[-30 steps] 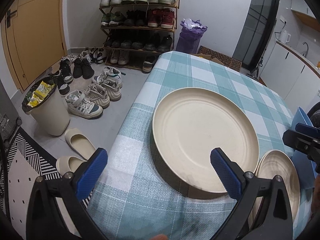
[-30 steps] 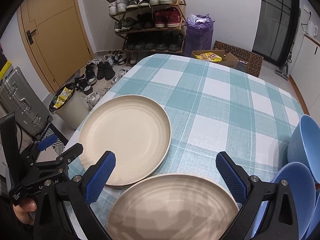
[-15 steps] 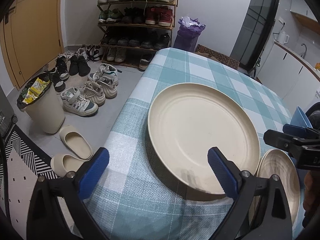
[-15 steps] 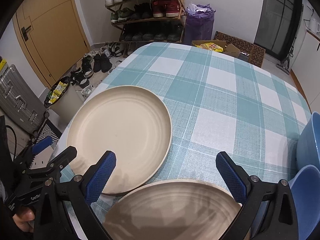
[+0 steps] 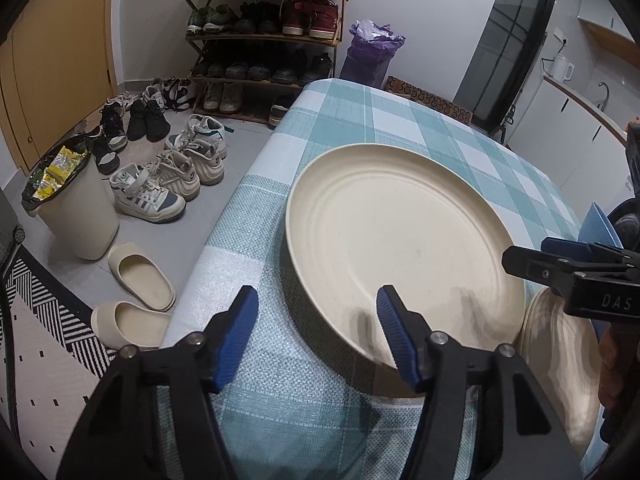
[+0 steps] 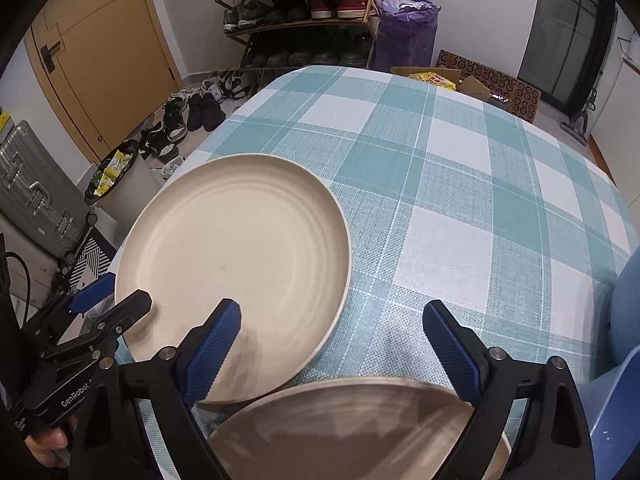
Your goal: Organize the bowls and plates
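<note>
I am seeing the left gripper (image 5: 316,320) closing, its two blue ribbed pads straddling the near rim of the large round cream plate (image 5: 400,240); the pads are not yet pressing on it. The right gripper (image 6: 332,344) is also narrowing, its two blue pads spread above the near edge of a second round cream plate with concentric ridges (image 6: 352,428), which is blurring in the frame; I cannot tell whether the pads are touching it, and nothing looks clamped.

Count: two cream plates, lying on the table just beside each other, the large one nearer the table's left edge. Two pale blue smooth-walled bowls (image 6: 624,320) are standing at the right edge, one behind the other.

The surface is a table under a teal-and-white checked woven tablecloth (image 6: 440,200), coarse in texture.

The room: grey floor, a slatted wooden shoe rack (image 5: 268,28) filled with shoes, more loose shoes on the floor, two cream slippers (image 5: 140,276), a cream waste bin (image 5: 76,208) lined with a black bag, a black-and-white patterned rug (image 5: 44,320), a purple bag (image 6: 408,28), an orange-brown wooden door (image 6: 100,60), and a ribbed silver suitcase (image 6: 32,192).
</note>
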Available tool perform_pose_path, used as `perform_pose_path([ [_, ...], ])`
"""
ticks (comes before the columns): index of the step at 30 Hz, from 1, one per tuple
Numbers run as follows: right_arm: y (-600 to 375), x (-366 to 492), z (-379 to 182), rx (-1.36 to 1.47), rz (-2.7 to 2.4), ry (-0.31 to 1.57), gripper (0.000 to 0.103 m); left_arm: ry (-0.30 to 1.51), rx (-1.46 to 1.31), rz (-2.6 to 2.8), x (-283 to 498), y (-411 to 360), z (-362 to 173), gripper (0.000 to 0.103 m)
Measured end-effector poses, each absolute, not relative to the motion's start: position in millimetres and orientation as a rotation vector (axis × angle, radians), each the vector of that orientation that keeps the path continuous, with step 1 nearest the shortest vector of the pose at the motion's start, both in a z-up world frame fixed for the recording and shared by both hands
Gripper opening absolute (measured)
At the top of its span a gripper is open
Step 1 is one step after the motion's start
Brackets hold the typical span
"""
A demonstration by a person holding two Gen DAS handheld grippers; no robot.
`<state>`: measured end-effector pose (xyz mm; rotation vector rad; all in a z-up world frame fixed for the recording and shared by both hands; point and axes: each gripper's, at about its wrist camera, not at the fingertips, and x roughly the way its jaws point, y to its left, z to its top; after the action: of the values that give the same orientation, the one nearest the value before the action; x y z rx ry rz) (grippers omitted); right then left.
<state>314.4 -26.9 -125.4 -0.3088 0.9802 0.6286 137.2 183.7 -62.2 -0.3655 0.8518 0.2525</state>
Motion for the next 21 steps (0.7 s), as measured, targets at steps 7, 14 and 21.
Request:
perform_pose_path([
  [7, -21.1, 317.7, -134.0, -0.312, 0.649, 1.008, 0.073, 0.853, -0.366, 0.246, 137.9, 183.6, -64.2, 0.045],
  [14, -16.4, 320.7, -142.4, -0.319, 0.659, 1.032, 0.060, 0.848, -0.376, 0.225, 137.7, 183.0, -65.0, 0.035],
  [21, -14.8, 323.9, -147.2, -0.306, 0.665, 1.058, 0.052, 0.846, -0.372, 0.215, 138.3, 181.8, -65.3, 0.033],
])
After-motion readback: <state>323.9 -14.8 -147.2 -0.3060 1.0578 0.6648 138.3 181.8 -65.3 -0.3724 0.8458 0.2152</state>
